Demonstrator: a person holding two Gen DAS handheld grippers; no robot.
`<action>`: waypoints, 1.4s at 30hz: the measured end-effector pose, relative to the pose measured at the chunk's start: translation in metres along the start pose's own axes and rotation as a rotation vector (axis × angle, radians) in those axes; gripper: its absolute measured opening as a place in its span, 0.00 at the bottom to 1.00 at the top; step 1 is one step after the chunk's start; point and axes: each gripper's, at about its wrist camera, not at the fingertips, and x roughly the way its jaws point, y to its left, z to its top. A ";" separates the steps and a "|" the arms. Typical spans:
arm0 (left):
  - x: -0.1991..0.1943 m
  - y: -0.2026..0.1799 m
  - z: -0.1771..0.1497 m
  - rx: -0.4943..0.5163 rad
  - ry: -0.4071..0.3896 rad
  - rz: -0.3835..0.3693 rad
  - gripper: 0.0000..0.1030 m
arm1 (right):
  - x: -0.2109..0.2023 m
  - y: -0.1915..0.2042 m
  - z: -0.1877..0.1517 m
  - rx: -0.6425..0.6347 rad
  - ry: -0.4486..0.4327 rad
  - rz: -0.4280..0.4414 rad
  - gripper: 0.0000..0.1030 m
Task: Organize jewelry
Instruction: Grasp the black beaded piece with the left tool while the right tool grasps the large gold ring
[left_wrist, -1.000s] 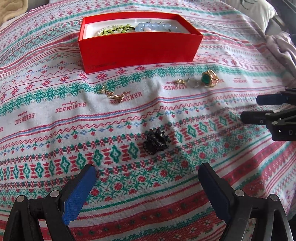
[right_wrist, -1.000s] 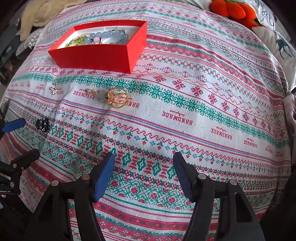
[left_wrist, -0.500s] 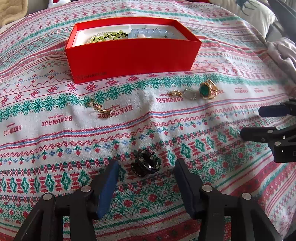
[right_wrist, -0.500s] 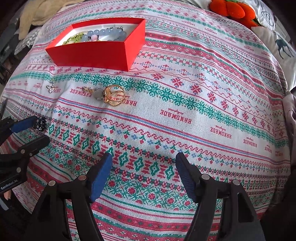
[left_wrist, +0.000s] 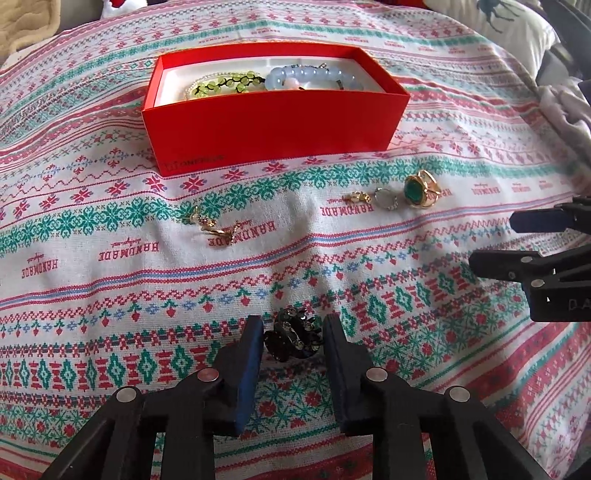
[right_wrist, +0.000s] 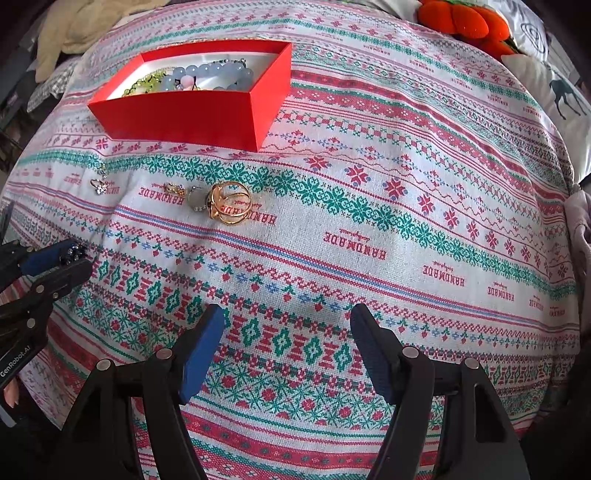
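Note:
A black, jewelled brooch-like piece (left_wrist: 293, 338) lies on the patterned cloth between the blue pads of my left gripper (left_wrist: 293, 323). The jaws are closing on it, and a thin gap still shows at the pads. The red box (left_wrist: 273, 129) at the back holds a green bead bracelet (left_wrist: 225, 83) and a pale blue bead bracelet (left_wrist: 310, 77). A gold ring with a green stone (left_wrist: 419, 190), a silver ring (left_wrist: 385, 197) and a small gold piece (left_wrist: 356, 197) lie in front of the box. My right gripper (right_wrist: 288, 314) hovers open over bare cloth.
A tangle of gold rings (left_wrist: 216, 227) lies left of centre. A deer-print pillow (left_wrist: 517, 37) and grey fabric (left_wrist: 565, 107) border the right side. An orange plush (right_wrist: 465, 22) sits at the far edge and a beige blanket (right_wrist: 74, 33) at the far left.
My left gripper has come forward to the black piece and its jaws have narrowed from wide apart to close around it. The right gripper has stayed put.

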 end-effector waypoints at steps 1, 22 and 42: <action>-0.002 0.003 -0.002 -0.005 -0.001 0.001 0.26 | 0.001 0.001 0.002 0.004 0.000 0.006 0.71; -0.016 0.029 -0.007 -0.056 0.004 0.001 0.26 | 0.013 0.016 0.061 0.077 -0.046 0.106 0.51; -0.018 0.035 -0.008 -0.058 0.005 0.005 0.26 | 0.012 0.015 0.061 0.104 -0.029 0.155 0.30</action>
